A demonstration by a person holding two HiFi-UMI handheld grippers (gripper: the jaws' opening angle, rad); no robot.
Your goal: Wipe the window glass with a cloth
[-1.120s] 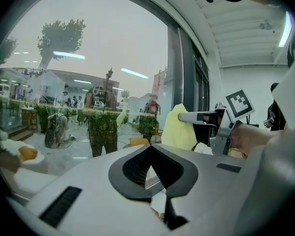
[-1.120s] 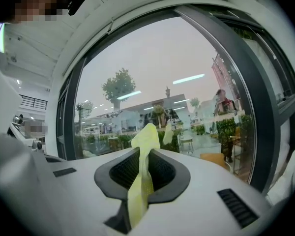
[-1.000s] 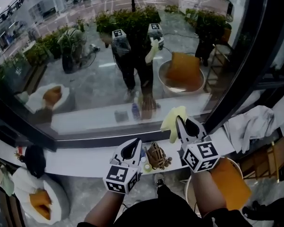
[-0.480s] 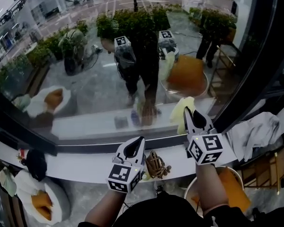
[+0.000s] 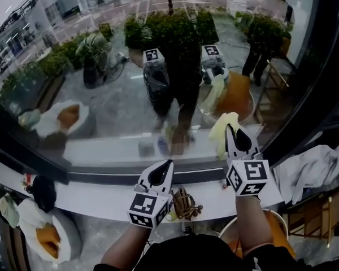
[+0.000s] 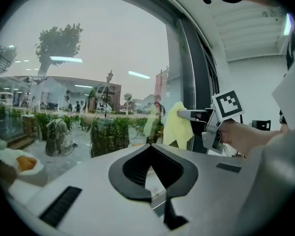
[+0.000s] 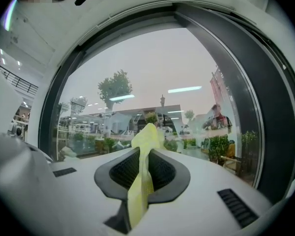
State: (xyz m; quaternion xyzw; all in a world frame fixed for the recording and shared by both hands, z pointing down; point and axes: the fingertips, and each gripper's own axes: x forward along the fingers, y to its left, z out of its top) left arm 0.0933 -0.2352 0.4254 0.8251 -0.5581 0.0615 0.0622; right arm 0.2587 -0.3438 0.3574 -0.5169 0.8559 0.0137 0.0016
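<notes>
**Window wiping: position of the grippers and the cloth**

1. Right gripper [image 5: 230, 130]. The jaws are pressed onto a yellow cloth [image 5: 222, 131]. In the right gripper view, the cloth [image 7: 146, 137] runs as a folded strip between the two jaws of the right gripper [image 7: 146, 149], and its free end stands up past the jaw tips. The gripper is raised above the white sill [image 5: 90, 199] and points at the window glass [image 5: 101, 72].

2. Cloth location. The cloth hangs at the lower right part of the glass, close to the dark window frame [image 5: 322, 66]. In the left gripper view, the cloth [image 6: 177, 127] sits just beside its own pale reflection in the glass [image 6: 64, 58]. Contact between cloth and glass cannot be confirmed.

3. Left gripper [image 5: 169, 165]. The jaws are pressed together at the tips with nothing between them; only the sill shows through the opening behind the tips of the left gripper [image 6: 149, 147]. It is held low over the sill, left of the right gripper [image 6: 183, 114] and apart from it.

4. Surroundings. A small brown object [image 5: 185, 203] lies on the sill between the two grippers. A white cloth [image 5: 312, 167] lies crumpled to the right, below the frame. The glass [image 7: 152, 82] reflects both marker cubes.
</notes>
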